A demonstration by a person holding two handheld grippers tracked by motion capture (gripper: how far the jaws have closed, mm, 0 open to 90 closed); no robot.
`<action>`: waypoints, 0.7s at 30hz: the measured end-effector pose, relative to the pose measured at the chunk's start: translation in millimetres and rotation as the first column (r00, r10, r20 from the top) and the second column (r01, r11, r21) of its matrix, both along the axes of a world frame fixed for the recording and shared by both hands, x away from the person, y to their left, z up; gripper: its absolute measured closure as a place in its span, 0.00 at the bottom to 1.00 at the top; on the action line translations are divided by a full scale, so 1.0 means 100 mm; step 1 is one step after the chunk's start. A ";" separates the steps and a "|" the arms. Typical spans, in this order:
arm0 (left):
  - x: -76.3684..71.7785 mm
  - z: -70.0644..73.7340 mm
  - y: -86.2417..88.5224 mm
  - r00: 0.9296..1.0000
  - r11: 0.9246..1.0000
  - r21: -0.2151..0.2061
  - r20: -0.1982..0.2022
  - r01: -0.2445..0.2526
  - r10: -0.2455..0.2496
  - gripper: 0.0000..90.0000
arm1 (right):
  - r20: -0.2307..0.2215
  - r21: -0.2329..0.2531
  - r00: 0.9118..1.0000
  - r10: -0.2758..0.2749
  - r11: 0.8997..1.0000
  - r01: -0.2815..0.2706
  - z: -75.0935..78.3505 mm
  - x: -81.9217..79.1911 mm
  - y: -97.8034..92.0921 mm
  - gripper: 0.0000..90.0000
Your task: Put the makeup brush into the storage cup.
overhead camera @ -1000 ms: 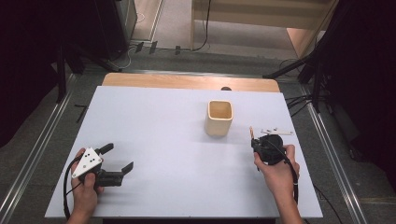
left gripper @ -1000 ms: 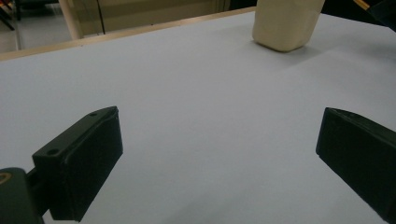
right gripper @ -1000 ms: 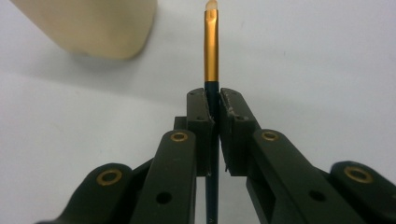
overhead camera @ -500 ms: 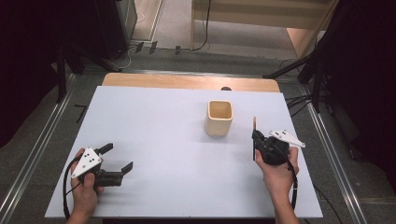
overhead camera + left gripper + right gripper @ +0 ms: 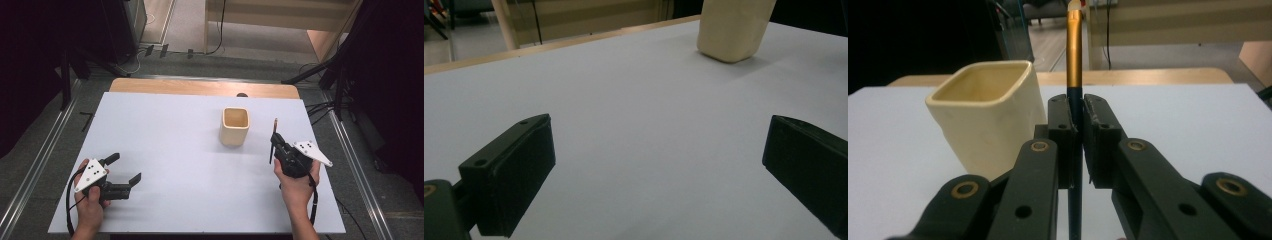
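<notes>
White laminate covers the surface (image 5: 165, 145), and a single cream square cup (image 5: 234, 126) stands on it as the landmark, toward the far right. One cup, one pencil-like stick and two grippers are all that can be counted.

Well to the near left of the cup, the left gripper (image 5: 126, 181) rests low over the surface in the person's hand, its fingers (image 5: 509, 175) spread wide with nothing between them; the left gripper view looks across bare white toward the cup (image 5: 734, 27).

Just to the right of the cup and slightly nearer the person, the right gripper (image 5: 276, 142) has its fingers (image 5: 1063, 132) clenched on a slim dark stick with a golden upper part (image 5: 1074, 55). In the high view the stick (image 5: 273, 137) stands roughly upright, apart from the cup.

The step in hand looks like dropping the stick into the cup. To do it well, the person should lift until the lower tip is clearly above the rim, carry it left over the centre of the opening, keep it near vertical, lower it inside, and only then loosen the fingers, so the light cup is not nudged or tipped.
</notes>
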State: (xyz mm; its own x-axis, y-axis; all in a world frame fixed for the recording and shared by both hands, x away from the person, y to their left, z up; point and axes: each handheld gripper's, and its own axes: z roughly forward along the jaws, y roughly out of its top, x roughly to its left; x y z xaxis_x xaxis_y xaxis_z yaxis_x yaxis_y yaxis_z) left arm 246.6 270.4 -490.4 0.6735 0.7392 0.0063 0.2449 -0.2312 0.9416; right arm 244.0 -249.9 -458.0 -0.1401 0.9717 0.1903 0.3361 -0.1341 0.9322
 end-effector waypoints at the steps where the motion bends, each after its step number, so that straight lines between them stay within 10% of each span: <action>1: 0.00 0.00 0.00 1.000 1.000 0.001 0.001 -0.001 0.001 0.01 | 0.008 0.011 1.000 0.003 1.000 -0.003 0.01 0.00 -0.01 0.94; 21: -0.05 0.04 0.01 0.999 0.999 -0.035 0.045 -0.017 0.019 0.01 | 0.169 0.007 0.985 0.037 0.999 -0.039 0.11 0.13 0.08 0.94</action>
